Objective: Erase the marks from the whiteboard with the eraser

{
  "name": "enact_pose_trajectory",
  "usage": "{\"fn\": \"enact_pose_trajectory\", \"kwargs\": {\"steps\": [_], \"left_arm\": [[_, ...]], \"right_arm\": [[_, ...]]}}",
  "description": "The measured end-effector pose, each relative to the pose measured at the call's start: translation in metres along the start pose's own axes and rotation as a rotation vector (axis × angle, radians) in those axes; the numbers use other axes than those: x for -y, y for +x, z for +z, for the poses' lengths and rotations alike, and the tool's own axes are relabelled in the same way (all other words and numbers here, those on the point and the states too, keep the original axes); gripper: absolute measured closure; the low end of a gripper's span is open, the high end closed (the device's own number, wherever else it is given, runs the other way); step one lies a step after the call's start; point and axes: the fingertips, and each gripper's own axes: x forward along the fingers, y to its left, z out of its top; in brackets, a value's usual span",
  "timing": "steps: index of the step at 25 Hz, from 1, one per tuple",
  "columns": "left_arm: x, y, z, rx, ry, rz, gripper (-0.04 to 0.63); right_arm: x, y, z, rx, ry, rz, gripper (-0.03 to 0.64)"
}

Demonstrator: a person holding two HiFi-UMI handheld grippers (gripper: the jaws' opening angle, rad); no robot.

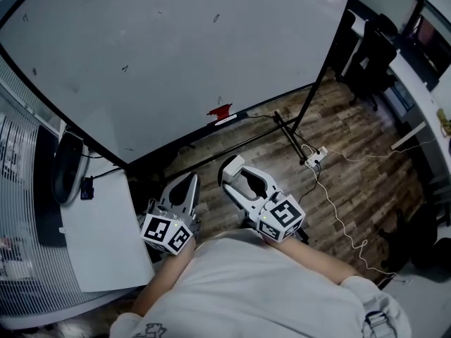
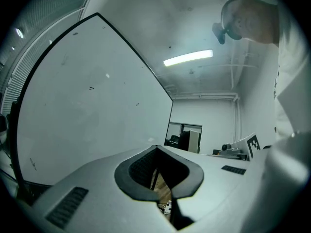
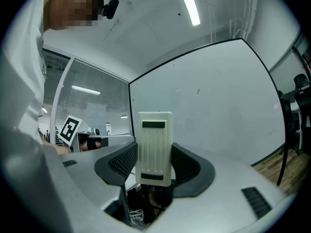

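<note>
The whiteboard (image 1: 176,55) leans ahead of me and carries a few small dark marks, one of them (image 1: 216,17) near its top. It also fills the left of the left gripper view (image 2: 73,110) and the middle of the right gripper view (image 3: 214,106), where a small mark (image 3: 198,91) shows. My right gripper (image 1: 232,169) (image 3: 154,152) is shut on a cream-white eraser (image 3: 154,147) that stands upright between the jaws, short of the board. My left gripper (image 1: 187,183) (image 2: 156,150) is shut with nothing in it, low beside the right one.
A red scrap (image 1: 220,111) and a white strip (image 1: 225,120) sit at the board's lower edge. A grey desk (image 1: 99,238) with a dark device (image 1: 67,164) is at my left. Black stand legs (image 1: 292,136), a power strip (image 1: 316,158) with cable, and black chairs (image 1: 373,55) are on the wood floor.
</note>
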Motion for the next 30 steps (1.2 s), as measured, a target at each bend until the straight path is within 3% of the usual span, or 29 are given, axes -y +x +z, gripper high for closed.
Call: {"fn": "enact_pose_trajectory", "kwargs": {"steps": [6, 17, 24, 30], "left_arm": [[-0.033, 0.043, -0.001, 0.009, 0.005, 0.045, 0.589], [-0.081, 0.143, 0.006, 0.044, 0.003, 0.127, 0.589], [-0.104, 0.184, 0.002, 0.057, 0.026, 0.208, 0.589], [-0.126, 0.206, -0.014, 0.042, 0.037, 0.207, 0.589]], "right_arm": [[0.041, 0.024, 0.001, -0.015, -0.039, 0.025, 0.387], [0.156, 0.084, 0.007, -0.075, -0.076, 0.100, 0.387], [0.210, 0.112, -0.007, -0.127, -0.093, 0.157, 0.387], [0.241, 0.140, -0.034, -0.178, -0.163, 0.134, 0.387]]}}
